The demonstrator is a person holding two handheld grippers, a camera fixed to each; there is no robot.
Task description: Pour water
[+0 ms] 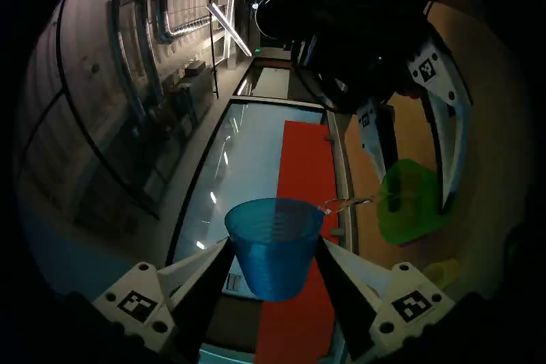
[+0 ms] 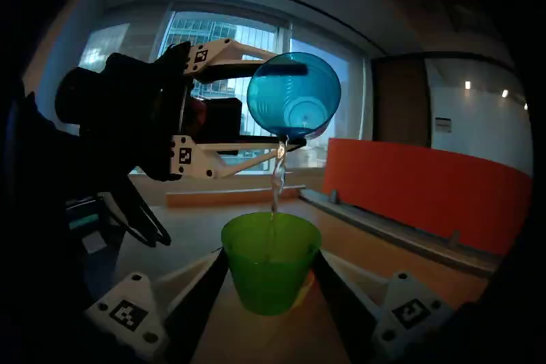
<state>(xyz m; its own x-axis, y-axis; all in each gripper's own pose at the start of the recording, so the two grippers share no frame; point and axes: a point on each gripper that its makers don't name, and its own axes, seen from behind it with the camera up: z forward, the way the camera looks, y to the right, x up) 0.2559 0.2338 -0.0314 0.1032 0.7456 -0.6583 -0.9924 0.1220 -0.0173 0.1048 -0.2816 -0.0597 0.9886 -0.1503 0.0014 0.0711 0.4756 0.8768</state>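
Observation:
A blue cup (image 1: pixel 275 255) sits between the fingers of my left gripper (image 1: pixel 275 244), which is shut on it. The cup is tipped, and a thin stream of water (image 1: pixel 341 205) runs from its rim toward a green cup (image 1: pixel 407 201). My right gripper (image 1: pixel 413 193) holds that green cup just below. In the right gripper view the green cup (image 2: pixel 271 268) stands upright, with my right gripper (image 2: pixel 271 265) shut on it. Above it the blue cup (image 2: pixel 293 94) lies on its side in the left gripper (image 2: pixel 290 101). The water (image 2: pixel 277 179) falls into the green cup.
A wooden table (image 2: pixel 368 248) lies beneath both cups. An orange panel (image 2: pixel 437 186) runs along its far edge, with large windows (image 2: pixel 225 36) behind. Dark gear (image 2: pixel 89 220) sits on the table's left. A small yellow object (image 1: pixel 443 272) lies near the green cup.

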